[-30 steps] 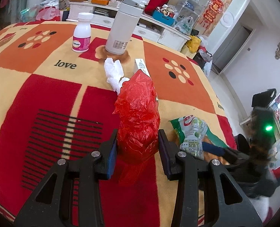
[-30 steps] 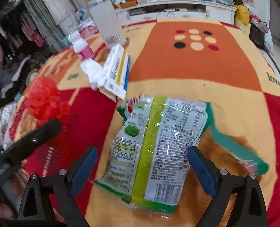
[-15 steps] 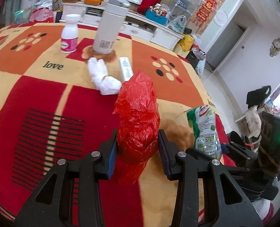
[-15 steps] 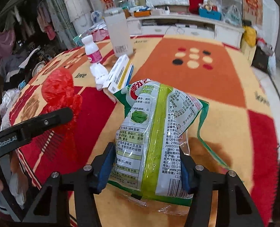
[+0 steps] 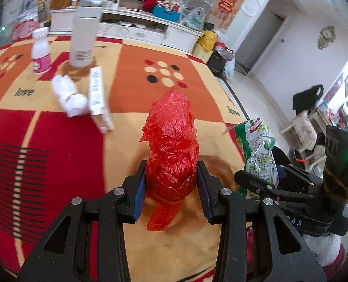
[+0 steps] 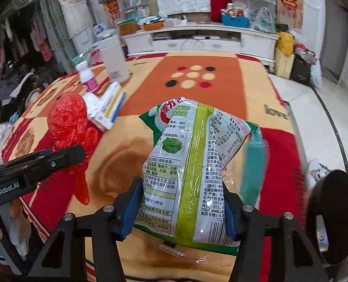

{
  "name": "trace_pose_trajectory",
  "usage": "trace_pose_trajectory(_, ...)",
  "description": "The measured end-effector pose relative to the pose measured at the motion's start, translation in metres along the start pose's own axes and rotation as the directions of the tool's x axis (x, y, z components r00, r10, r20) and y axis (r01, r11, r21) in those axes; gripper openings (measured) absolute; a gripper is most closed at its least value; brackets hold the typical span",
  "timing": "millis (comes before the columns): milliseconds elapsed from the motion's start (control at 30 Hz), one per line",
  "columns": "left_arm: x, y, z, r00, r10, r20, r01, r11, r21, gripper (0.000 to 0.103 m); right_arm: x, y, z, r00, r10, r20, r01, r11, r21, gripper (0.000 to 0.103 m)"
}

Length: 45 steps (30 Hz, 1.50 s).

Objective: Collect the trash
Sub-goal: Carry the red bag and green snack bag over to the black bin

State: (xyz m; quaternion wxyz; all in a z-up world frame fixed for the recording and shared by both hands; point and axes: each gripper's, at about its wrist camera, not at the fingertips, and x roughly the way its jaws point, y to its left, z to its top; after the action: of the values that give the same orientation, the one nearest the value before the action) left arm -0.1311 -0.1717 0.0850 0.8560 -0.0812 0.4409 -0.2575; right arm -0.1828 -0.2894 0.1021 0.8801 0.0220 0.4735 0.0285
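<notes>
My right gripper (image 6: 183, 209) has just closed: a second ago its jaws stood wide around the green snack packet (image 6: 192, 164) lying flat on the patterned blanket (image 5: 56, 164), and now the blue pads pinch its lower half and it stands lifted clear of the cloth, crumpled upright. My left gripper (image 5: 171, 185) is narrow as before, clamped on the crumpled red plastic bag (image 5: 171, 145), which is also carried above the blanket. So I judge both hands loaded and ready to head for a bin, though I can see none for certain. Left behind near the white flask (image 5: 83, 35) are a wad of white tissue (image 5: 68, 96) and a small carton (image 5: 98, 98). Readable writing: "love" woven in the blanket, "GenRobot.AI" on the left gripper's side in the right view, and Chinese print with a barcode on the packet.
</notes>
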Motion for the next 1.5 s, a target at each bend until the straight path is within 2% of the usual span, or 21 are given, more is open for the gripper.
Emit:
trace_pose_trajectory(733, 0.056, -0.097, 0.007, 0.994, -0.08, -0.076, 0.091, 0.985, 0.145, 0.038, -0.039, -0.109, -0.028, 0.992, -0.122, 0.022, 0.116, 0.979, 0.167, 0.058)
trace_pose_trajectory(1200, 0.095, -0.159, 0.009, 0.982, -0.135, -0.133, 0.162, 0.96, 0.227, 0.038, -0.056, -0.183, -0.052, 0.977, -0.211, -0.014, 0.206, 0.937, 0.281, 0.057)
trace_pose_trajectory(1500, 0.114, -0.184, 0.008, 0.975, -0.154, -0.163, 0.192, 0.948, 0.255, 0.038, -0.061, -0.22, -0.069, 0.969, -0.244, -0.04, 0.243, 0.909, 0.338, 0.058)
